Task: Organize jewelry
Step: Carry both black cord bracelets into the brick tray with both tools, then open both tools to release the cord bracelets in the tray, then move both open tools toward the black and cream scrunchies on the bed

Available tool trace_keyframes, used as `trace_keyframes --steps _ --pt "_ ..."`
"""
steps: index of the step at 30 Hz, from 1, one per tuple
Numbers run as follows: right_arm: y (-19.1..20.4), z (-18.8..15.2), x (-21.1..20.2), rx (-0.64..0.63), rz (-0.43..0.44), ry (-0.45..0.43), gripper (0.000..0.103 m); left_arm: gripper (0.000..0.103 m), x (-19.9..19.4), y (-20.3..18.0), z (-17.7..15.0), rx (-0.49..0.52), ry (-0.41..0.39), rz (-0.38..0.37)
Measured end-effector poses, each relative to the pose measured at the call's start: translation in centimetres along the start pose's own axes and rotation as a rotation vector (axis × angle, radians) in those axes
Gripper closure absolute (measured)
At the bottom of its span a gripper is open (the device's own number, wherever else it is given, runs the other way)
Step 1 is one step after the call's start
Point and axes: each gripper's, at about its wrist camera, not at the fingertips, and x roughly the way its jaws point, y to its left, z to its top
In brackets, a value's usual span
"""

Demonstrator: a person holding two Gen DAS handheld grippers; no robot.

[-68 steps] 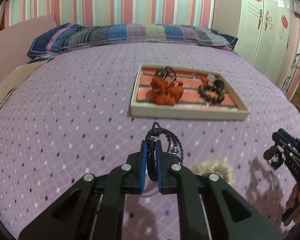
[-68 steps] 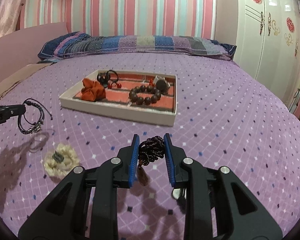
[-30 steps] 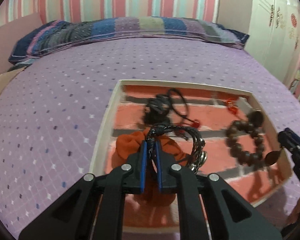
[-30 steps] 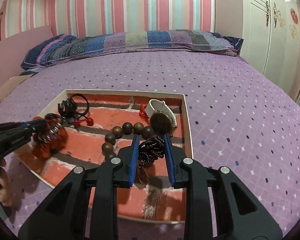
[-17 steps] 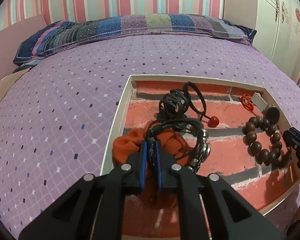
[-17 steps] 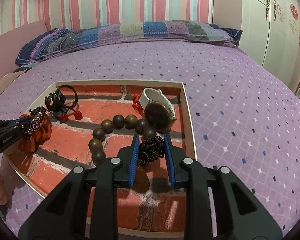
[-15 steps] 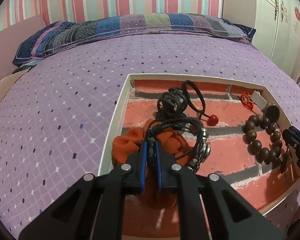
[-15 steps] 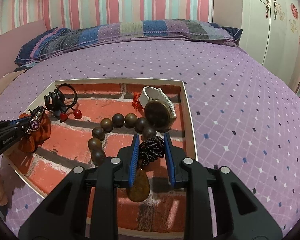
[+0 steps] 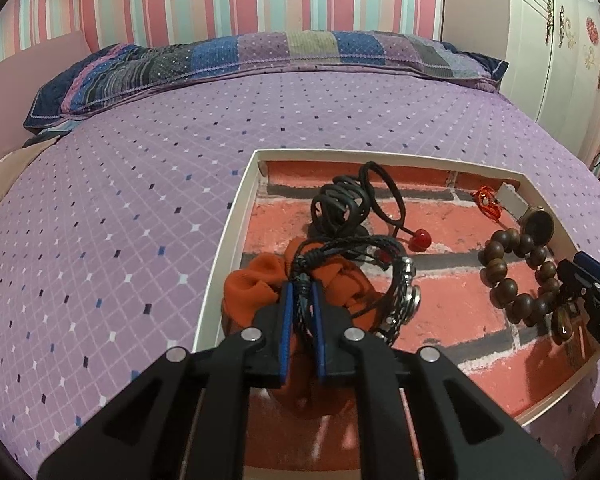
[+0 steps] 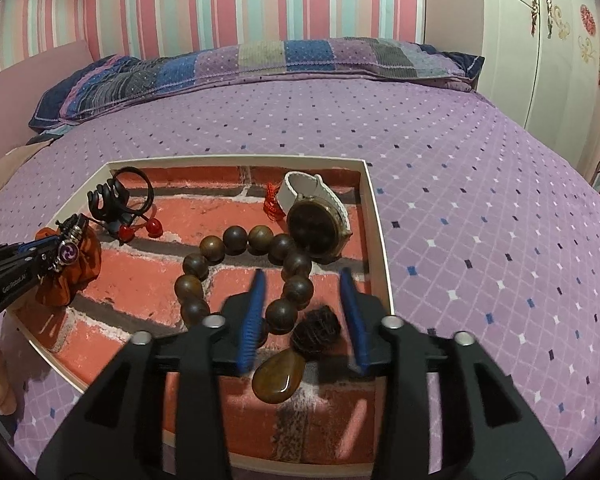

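Observation:
A white tray (image 9: 224,248) with a brick-pattern floor lies on the purple bed; it also shows in the right wrist view (image 10: 374,216). My left gripper (image 9: 300,296) is shut on a black braided bracelet (image 9: 364,256) and holds it over an orange scrunchie (image 9: 256,284) at the tray's left. My right gripper (image 10: 302,280) is open. A dark beaded necklace with an amber pendant (image 10: 278,378) lies loose on the tray floor between its fingers. The left gripper (image 10: 32,256) shows at the left of the right wrist view.
The tray also holds a brown bead bracelet (image 10: 236,240), a white-strapped watch (image 10: 316,216), a black hair tie with red beads (image 10: 116,200) and a small red knot (image 10: 272,204). A striped pillow (image 9: 260,60) lies at the bed's head. A white wardrobe (image 9: 560,40) stands at right.
My right gripper has opened and the pendant necklace has dropped onto the tray floor. My left gripper still holds the braided bracelet over the scrunchie, hardly moved.

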Motion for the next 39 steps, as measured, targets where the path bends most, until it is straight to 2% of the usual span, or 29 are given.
trace_keyframes --steps 2,4,5,6,11,15,20,22,23,24,25,32,39 --pt "0.0 0.0 -0.4 -0.003 -0.001 -0.018 0.052 0.091 -0.4 -0.1 -0.2 0.003 -0.006 -0.006" --pt "0.1 0.1 -0.8 -0.005 0.002 -0.032 0.042 0.078 -0.9 -0.2 -0.5 0.005 -0.010 -0.012" --pt "0.1 0.1 -1.3 -0.003 0.012 -0.041 0.038 0.063 -1.3 -0.3 -0.6 0.004 -0.019 -0.005" --pt "0.1 0.2 -1.7 0.000 0.017 -0.047 0.035 0.058 -1.7 -0.4 -0.7 0.003 -0.027 0.001" --pt "0.3 0.8 -6.0 -0.013 0.012 -0.112 0.021 0.051 -4.5 -1.7 -0.8 0.019 -0.048 0.003" --pt "-0.3 1.0 -10.2 -0.041 -0.033 -0.158 0.012 0.048 -8.5 -2.1 -1.5 0.046 -0.073 0.024" --pt "-2.9 0.1 -16.3 -0.023 -0.052 -0.180 0.008 0.048 -13.4 -1.1 -2.9 -0.003 -0.059 -0.011" --pt "-3.6 -0.7 -18.2 -0.035 -0.077 -0.187 0.007 0.048 -15.4 -1.4 -3.8 0.003 -0.072 0.000" --pt "-3.9 -1.2 -19.1 -0.041 -0.088 -0.188 0.007 0.042 -16.4 -1.6 -4.4 0.006 -0.076 0.005" --pt "-4.3 -1.9 -20.2 -0.045 -0.095 -0.188 0.007 0.027 -17.3 -1.8 -5.0 0.004 -0.081 0.006" --pt "-4.7 -2.6 -20.9 -0.048 -0.099 -0.185 0.007 0.023 -18.1 -2.0 -5.7 0.002 -0.091 0.006" --pt "-7.0 -7.9 -24.1 -0.025 -0.120 -0.136 0.007 0.022 -21.6 -4.1 -10.3 0.027 -0.071 -0.006" --pt "-8.3 -12.5 -23.9 0.014 -0.119 -0.089 0.007 0.022 -21.0 -5.6 -13.3 0.015 -0.022 0.001"
